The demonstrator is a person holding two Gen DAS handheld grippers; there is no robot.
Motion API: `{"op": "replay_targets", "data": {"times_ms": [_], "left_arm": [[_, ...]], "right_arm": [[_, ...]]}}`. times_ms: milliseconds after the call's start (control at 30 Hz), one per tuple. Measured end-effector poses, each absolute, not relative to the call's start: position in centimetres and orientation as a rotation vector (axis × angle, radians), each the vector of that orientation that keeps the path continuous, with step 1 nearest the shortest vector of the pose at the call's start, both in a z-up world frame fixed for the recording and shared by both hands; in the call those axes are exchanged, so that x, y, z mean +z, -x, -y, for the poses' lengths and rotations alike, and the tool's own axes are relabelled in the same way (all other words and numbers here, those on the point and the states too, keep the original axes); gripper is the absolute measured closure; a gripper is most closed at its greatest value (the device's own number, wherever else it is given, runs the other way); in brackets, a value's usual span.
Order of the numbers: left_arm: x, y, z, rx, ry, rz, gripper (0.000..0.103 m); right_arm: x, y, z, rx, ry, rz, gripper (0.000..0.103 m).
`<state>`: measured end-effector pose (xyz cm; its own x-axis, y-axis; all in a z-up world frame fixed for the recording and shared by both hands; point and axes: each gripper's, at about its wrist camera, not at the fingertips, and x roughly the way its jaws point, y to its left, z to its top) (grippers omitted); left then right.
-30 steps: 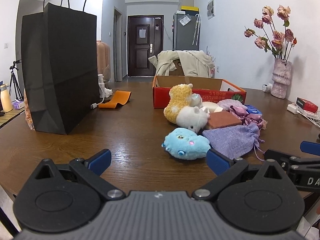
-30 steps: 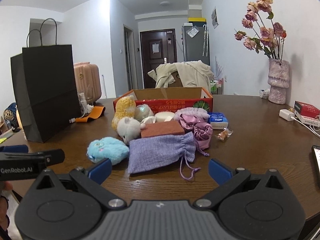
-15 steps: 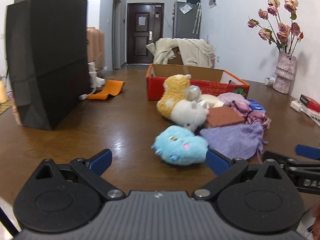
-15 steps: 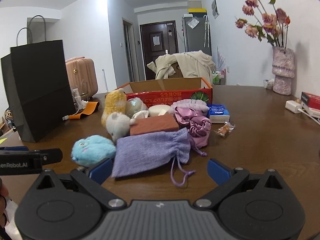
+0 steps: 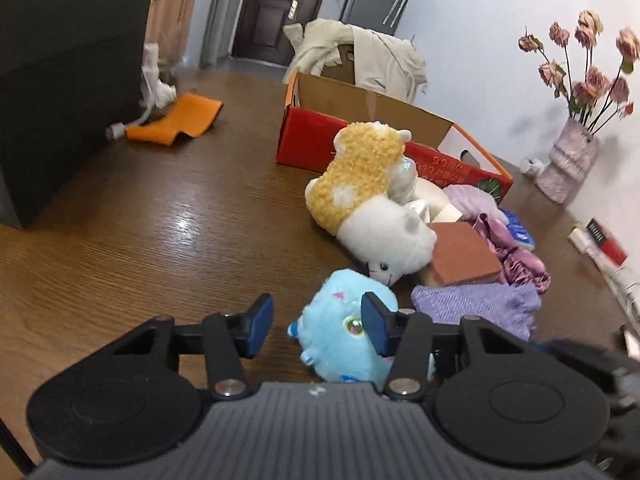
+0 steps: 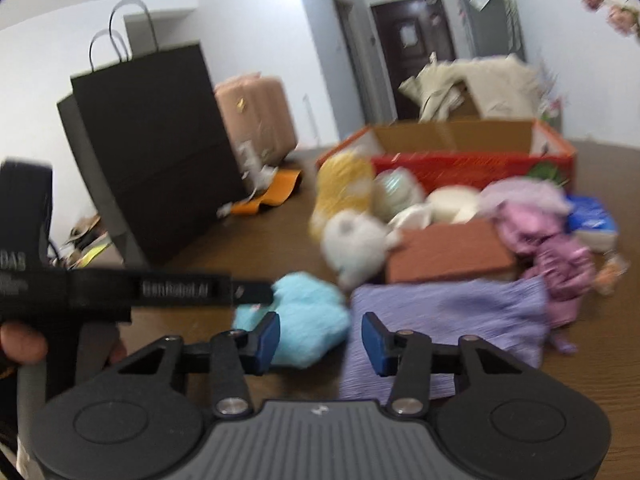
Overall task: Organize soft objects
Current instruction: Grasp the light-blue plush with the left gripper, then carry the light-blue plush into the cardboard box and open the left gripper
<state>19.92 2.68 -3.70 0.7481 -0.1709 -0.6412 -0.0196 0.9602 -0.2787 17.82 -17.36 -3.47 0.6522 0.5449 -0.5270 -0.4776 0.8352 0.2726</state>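
Note:
A blue plush toy (image 5: 340,336) lies on the wooden table (image 5: 160,240), partly between the fingers of my left gripper (image 5: 318,326), which is open around its left part. Behind it lie a white plush (image 5: 388,240), a yellow plush (image 5: 356,176), a brown block (image 5: 464,254) and a purple drawstring pouch (image 5: 476,308). My right gripper (image 6: 320,338) is open and empty, just before the blue plush (image 6: 304,320) and the purple pouch (image 6: 444,320). The left gripper's body (image 6: 140,292) crosses the right wrist view.
A red cardboard box (image 5: 384,140) stands open behind the pile. A tall black paper bag (image 5: 60,80) stands at the left. An orange cloth (image 5: 176,120) lies beside it. A vase of dried flowers (image 5: 568,164) stands far right. Pink satin pouches (image 6: 560,256) lie right of the pile.
Both grippers have moved forward and down toward the pile and their fingers have narrowed. The left gripper now has the blue plush partly between its fingers. The right view is blurred by motion.

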Motion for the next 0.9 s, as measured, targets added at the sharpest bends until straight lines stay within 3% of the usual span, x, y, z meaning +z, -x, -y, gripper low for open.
{"op": "replay_targets", "data": {"times_ms": [167,567,900], "left_arm": [[-4.4,-20.1,-3.5,-0.178,0.347,-0.761,0.063],[-4.2,-21.1,-5.6,-0.249,0.382,-0.78,0.064],[3.6,-24.7,-5.4,-0.261,0.378,-0.614,0.064]], "right_arm": [[-5.1,-19.5,15.6,0.62,-0.133,-0.707,0.056],[-5.1,-20.6,14.4,0.651,-0.161,-0.736,0.061],[1.4,-23.5,14.2,0.652,-0.087,-0.609,0.061]]}}
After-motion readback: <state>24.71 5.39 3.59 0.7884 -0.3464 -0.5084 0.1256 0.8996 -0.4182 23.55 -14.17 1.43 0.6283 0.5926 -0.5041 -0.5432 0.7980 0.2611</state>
